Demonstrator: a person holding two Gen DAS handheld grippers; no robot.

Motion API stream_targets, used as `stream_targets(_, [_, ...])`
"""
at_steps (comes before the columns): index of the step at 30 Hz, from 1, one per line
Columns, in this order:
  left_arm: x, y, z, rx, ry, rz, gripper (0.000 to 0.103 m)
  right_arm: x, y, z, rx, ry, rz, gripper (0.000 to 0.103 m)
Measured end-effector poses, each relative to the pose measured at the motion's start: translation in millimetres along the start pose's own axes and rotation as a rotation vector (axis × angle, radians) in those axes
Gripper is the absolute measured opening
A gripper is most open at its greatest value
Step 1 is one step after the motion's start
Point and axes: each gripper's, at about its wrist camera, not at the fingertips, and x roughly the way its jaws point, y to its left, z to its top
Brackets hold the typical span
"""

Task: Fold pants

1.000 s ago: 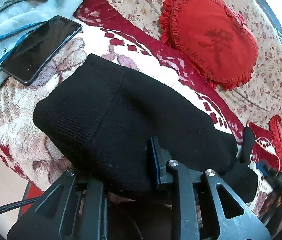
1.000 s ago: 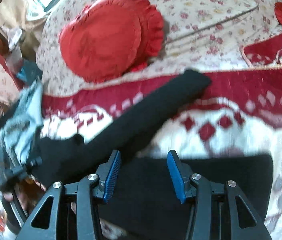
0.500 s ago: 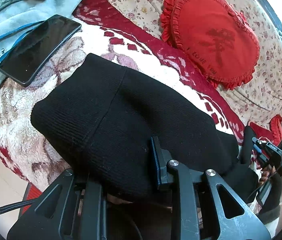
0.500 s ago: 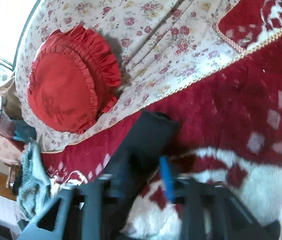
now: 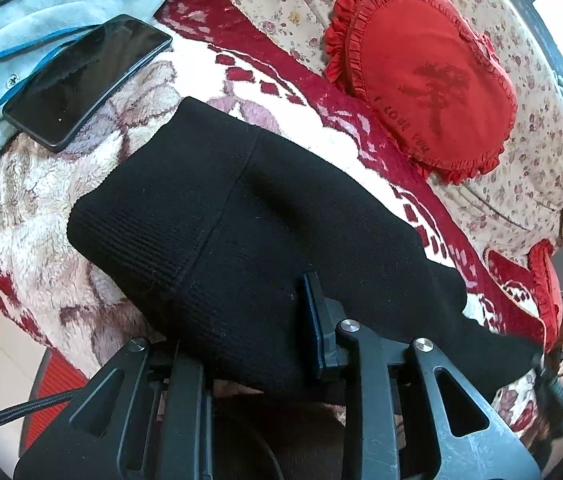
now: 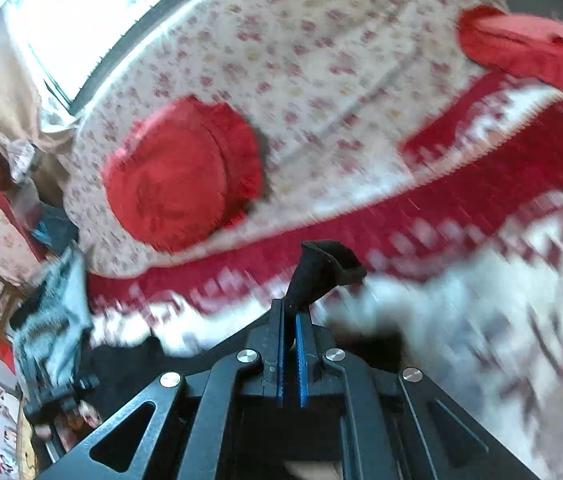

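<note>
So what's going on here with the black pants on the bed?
A person with a claw in each hand is folding black pants on a red and white blanket. The left claw grips the waistband end near the bed's edge, jaws opening slightly around the fabric. The right claw is shut on the tip of a pant leg, lifted off the blanket. A phone and a red heart pillow lie nearby.

Ahead of the left fingers (image 5: 313,320) the pants (image 5: 265,216) cover the blanket (image 5: 41,208); a phone (image 5: 85,80) blocks the far left, a cushion (image 5: 425,84) the far right, bare blanket between.
</note>
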Motion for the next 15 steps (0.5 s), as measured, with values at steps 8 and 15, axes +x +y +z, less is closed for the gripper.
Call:
stream_targets(8, [-1, -1, -1, 0.001, 0.004, 0.007, 0.023, 39, -34, -69, -0.007, 0.218, -0.146, 0.004])
stream_targets(15, [-8, 2, -4, 0.004, 0.001, -0.008, 0.024, 16, 5, -34, -0.100, 0.115, -0.244, 0.019])
